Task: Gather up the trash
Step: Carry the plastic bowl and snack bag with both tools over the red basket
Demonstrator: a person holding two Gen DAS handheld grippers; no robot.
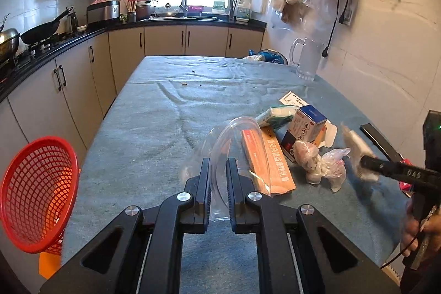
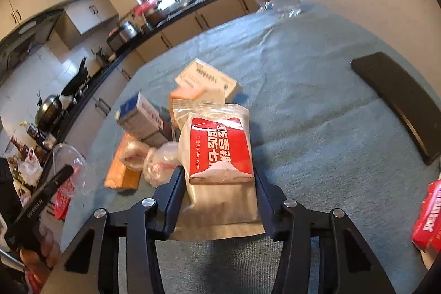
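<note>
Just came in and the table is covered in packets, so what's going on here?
A person is clearing trash off the blue-covered table with a handheld gripper in each hand. The left gripper is shut on a clear plastic lid, with a red mesh basket waiting off the table's left edge. The right gripper has a red-and-white wet wipe packet between its fingers, lifted off the cloth. Boxes, an orange carton and crumpled plastic bags lie uncollected.
</note>
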